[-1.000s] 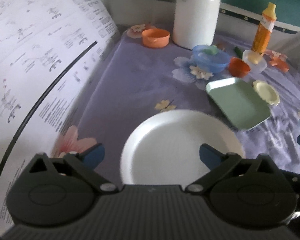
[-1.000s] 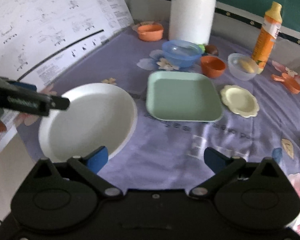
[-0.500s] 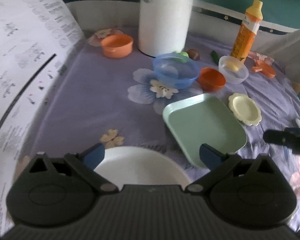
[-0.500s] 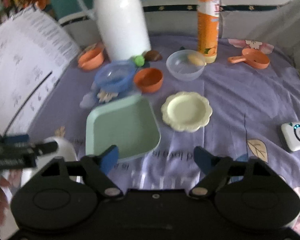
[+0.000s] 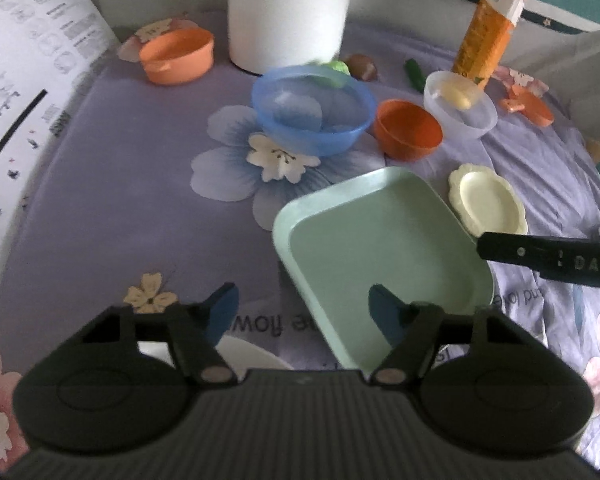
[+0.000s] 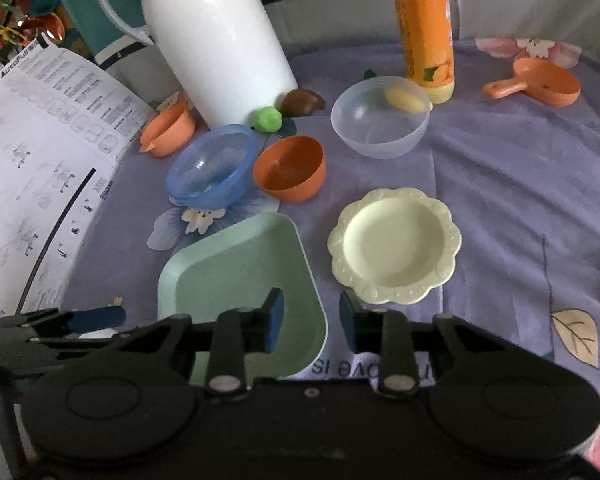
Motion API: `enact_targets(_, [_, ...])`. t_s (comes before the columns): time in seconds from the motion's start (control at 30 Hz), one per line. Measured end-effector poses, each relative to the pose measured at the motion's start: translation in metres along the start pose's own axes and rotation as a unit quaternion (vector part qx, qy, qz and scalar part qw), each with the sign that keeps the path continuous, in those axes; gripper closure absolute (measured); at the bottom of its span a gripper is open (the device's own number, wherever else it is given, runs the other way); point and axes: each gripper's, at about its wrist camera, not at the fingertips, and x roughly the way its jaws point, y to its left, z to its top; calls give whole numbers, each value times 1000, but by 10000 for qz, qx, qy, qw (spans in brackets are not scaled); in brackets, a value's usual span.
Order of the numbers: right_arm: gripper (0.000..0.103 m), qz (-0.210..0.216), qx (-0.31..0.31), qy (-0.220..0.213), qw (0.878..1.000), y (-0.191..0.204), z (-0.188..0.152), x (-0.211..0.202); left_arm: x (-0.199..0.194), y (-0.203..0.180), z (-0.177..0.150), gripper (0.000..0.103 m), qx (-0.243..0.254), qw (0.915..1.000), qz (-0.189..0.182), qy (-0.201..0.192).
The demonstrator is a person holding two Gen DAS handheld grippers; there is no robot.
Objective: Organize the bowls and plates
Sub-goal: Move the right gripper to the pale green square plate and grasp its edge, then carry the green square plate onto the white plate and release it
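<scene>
Right tongs (image 6: 310, 322), bottom centre of right wrist view, jaws just been closing, straddling right rim of green square plate (image 6: 236, 280); pads not clearly pressing yet. Left tongs (image 5: 302, 314), bottom centre of left wrist view, also closing, half-open, nothing held, over plate's near-left edge. Risk: thin rim slips from pads, plate tips onto cream scalloped plate (image 6: 394, 246) just beside; both tongs crowd same plate.

"AutoFull" on printed sheet (image 6: 40, 140), "DAS" on right claw's finger (image 5: 552, 258)
</scene>
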Motion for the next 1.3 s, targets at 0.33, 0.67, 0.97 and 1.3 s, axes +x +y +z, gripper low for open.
enact_targets(0.33, [79, 103, -109, 202, 9997, 2, 6, 32, 15, -8, 0, 64, 179, 9996, -184, 125])
enact_targets(0.67, [78, -34, -558, -122, 9984, 17, 1, 42, 18, -10, 0, 63, 211, 9997, -157, 0])
enact_targets(0.97, [78, -346, -693, -251, 9967, 34, -15, 30, 6, -19, 2, 64, 224, 9994, 134, -239])
enact_targets(1.3, [78, -490, -723, -346, 9956, 39, -22, -1, -17, -29, 0, 64, 285, 9988, 114, -378])
